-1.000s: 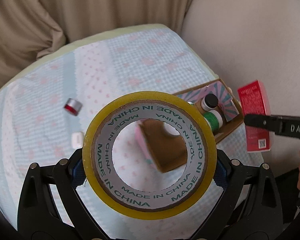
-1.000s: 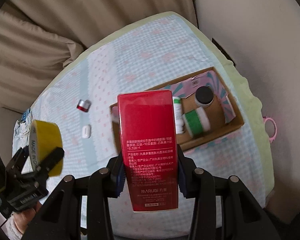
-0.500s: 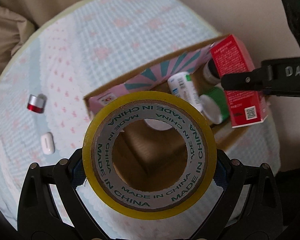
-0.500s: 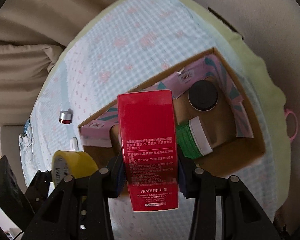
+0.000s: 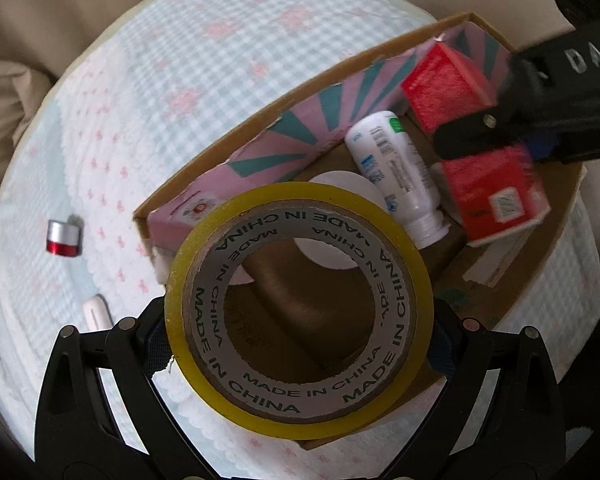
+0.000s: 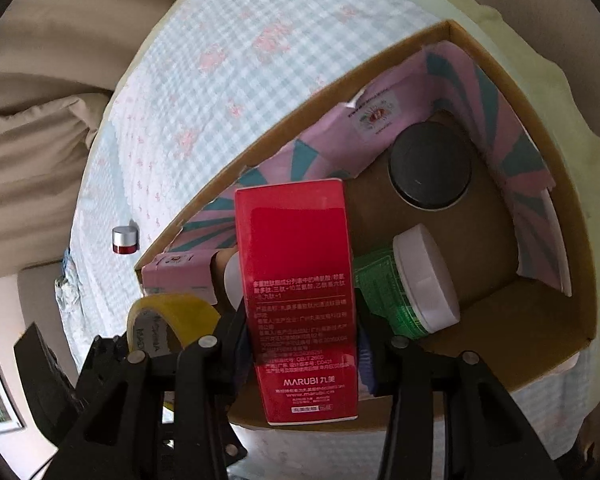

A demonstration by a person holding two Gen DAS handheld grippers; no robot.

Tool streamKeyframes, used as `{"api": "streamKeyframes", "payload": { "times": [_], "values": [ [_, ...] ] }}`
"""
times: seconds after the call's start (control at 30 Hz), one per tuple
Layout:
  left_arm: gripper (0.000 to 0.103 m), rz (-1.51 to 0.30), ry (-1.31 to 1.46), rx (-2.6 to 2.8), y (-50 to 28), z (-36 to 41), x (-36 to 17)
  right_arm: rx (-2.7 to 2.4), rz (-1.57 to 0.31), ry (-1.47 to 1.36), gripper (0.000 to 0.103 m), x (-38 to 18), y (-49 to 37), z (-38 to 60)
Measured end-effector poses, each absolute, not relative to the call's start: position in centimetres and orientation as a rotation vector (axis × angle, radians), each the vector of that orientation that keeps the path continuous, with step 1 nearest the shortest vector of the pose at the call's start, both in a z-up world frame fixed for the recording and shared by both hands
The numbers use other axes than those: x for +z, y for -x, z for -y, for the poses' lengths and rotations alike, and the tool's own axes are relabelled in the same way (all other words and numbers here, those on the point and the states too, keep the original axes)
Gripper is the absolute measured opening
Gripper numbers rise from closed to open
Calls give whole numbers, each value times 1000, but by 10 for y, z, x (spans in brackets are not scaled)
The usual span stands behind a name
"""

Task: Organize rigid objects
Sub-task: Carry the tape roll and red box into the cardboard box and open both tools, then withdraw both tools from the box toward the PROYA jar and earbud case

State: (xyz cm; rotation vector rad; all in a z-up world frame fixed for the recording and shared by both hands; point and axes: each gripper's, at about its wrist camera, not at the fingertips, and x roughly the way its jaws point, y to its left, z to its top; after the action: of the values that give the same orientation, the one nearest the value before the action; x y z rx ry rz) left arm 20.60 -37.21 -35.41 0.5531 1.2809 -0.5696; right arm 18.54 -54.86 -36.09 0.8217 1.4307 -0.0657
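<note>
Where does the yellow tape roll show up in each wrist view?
Left wrist: tape roll fills the lower centre, seen face-on, clamped in the left gripper.
Right wrist: tape roll sits lower left, seen edge-on, beside the red box.
Shared landmark: the small red-and-silver jar on the cloth, left of the cardboard box.

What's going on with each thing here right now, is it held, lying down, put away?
Tape roll: held in left gripper.
Red carton: clamped in right gripper, over the cardboard box.
White bottle: lying in box.
Green jar: lying in box.
Small silver-red jar: on the bedspread, outside.
</note>
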Motion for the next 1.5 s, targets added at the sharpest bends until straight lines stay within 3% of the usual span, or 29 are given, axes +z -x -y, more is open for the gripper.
{"api": "streamKeyframes", "payload": {
  "times": [0.07, 0.13, 0.17, 0.2, 0.73, 1.5],
  "values": [
    [97, -1296, -555, -581, -205, 373, -356, -89, -1425, -818, 49, -362, -185, 551],
    [99, -1313, -544, -587, -205, 371, -357, -94, -1395, -829, 73, -359, -184, 554],
    [103, -1305, -538, -584, -204, 367, -354, -82, -1373, -847, 96, -355, -183, 555],
    [103, -1300, -528, -580, -203, 365, -351, -74, -1361, -853, 103, -353, -183, 557],
    [103, -1322, -406, -518, -202, 330, -329, -55, -1365, -753, 103, -339, -167, 545],
    [103, -1145, -229, -444, -170, 264, -207, -79, -1252, -605, 103, -240, -131, 506]
  ]
}}
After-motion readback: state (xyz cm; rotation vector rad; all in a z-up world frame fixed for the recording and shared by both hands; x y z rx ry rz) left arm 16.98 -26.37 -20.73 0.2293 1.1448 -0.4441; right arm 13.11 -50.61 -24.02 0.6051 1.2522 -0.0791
